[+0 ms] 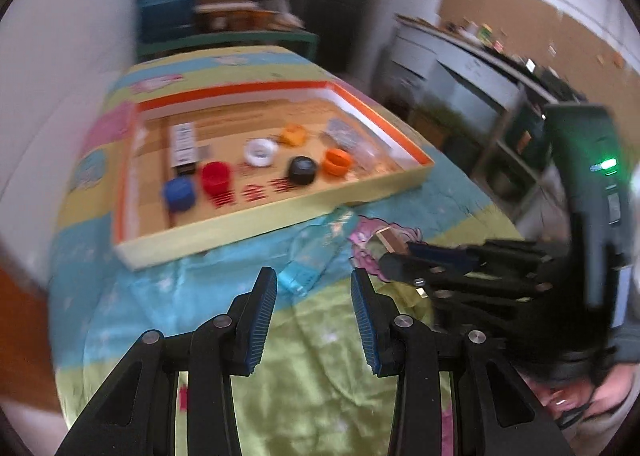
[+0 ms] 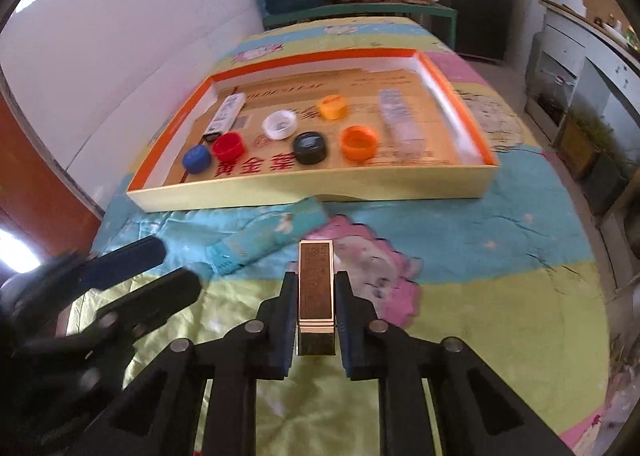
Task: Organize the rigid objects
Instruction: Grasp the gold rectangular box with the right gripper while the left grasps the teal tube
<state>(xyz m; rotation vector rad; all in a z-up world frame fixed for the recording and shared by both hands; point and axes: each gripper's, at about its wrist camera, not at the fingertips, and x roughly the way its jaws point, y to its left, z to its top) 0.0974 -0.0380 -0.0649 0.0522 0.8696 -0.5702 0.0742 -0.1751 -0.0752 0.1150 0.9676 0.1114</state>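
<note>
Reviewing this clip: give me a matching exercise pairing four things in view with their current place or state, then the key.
Things:
1. brown-and-gold box
2. teal box
3. blue cap
4. left gripper

Places or states:
A. lying on the blanket in front of the tray
B. open, holding nothing
C. clamped in the right gripper
D. inside the tray, at its near left corner beside the red cap

Pairs: 1-C, 2-A, 3-D, 4-B

Both wrist views toward tray (image 1: 276,212)
</note>
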